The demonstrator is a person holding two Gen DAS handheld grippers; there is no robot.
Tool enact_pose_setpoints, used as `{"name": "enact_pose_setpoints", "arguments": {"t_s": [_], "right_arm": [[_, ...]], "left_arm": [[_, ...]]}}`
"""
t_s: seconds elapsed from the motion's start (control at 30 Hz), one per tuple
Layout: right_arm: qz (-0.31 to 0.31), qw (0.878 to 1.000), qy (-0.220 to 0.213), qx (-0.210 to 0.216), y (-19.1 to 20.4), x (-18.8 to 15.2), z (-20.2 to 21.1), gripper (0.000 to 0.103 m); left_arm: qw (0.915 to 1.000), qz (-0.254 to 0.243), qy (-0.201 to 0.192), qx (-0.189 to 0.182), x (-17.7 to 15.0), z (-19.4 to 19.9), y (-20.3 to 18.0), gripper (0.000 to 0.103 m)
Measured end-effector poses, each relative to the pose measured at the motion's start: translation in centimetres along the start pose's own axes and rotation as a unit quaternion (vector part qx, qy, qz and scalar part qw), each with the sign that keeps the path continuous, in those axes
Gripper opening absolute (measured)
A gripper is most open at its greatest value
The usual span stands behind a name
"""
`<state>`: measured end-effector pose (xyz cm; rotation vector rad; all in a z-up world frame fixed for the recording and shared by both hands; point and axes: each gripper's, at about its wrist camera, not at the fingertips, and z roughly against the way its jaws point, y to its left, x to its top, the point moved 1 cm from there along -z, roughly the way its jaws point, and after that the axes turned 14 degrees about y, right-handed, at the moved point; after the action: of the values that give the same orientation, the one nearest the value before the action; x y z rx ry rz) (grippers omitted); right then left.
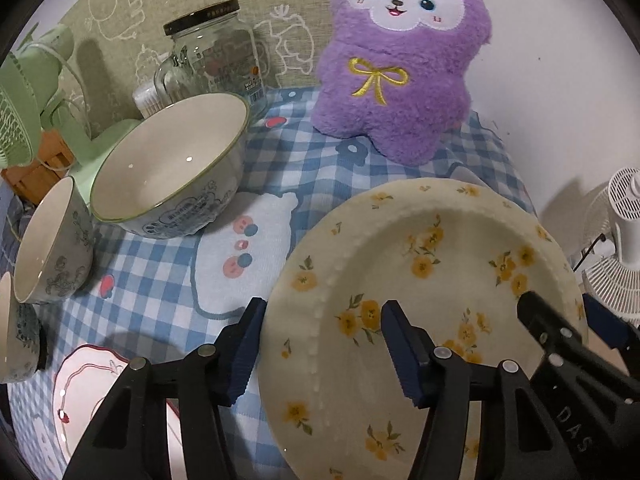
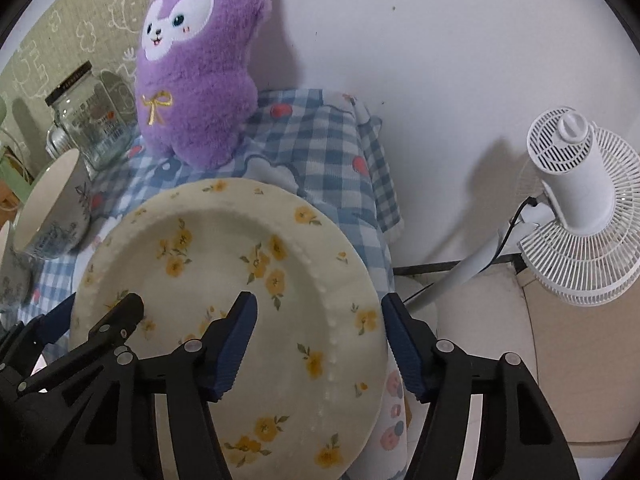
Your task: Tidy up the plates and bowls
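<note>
Right now the yellow-flowered plate [image 1: 424, 304] fills the lower right of the left view and the lower middle of the right view. It is tipped up, not flat, and seems lifted off the checked cloth [image 1: 160, 288] on the surface.

Both grippers straddle its rim from opposite sides. The left gripper [image 1: 324, 350] has one finger outside the plate's left edge and one over its face. The right gripper [image 2: 320, 344] does the same on the plate's right edge. In both, the fingers are spread wide and do not look pressed on the rim. So I would call them released, though I cannot tell what is holding the plate up. Neither hand is nearer; the plate sits between them.

The pink plate [image 1: 84, 392] lies flat at the lower left of the left view, just beside the left gripper. I guess the flowered plate goes on it, so the move would be leftward and down.

The big bowl [image 1: 172, 168] and the small bowl [image 1: 52, 240] stand at the left. Both look empty. A third dish [image 1: 12, 336] peeks in at the far left edge. The glass jar [image 1: 216, 56] stands behind them with its lid on.
</note>
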<state>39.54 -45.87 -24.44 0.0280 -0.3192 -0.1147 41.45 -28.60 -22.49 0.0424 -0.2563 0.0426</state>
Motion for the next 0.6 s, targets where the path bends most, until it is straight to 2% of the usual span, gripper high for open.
{"name": "enact_pose_setpoints", "arguments": {"t_s": [0.17,0.6], "right_arm": [[0.004,1.0,0.002,-0.011,0.25,0.09,-0.42,0.067],[-0.002,1.0,0.0,-0.026,0.5,0.38,-0.72,0.066]], "left_arm": [[0.9998,-0.011,-0.004,0.013,-0.19,-0.47,-0.18,0.061],[0.9996,-0.025,0.0,0.014,-0.17,-0.44,-0.22,0.062]]}}
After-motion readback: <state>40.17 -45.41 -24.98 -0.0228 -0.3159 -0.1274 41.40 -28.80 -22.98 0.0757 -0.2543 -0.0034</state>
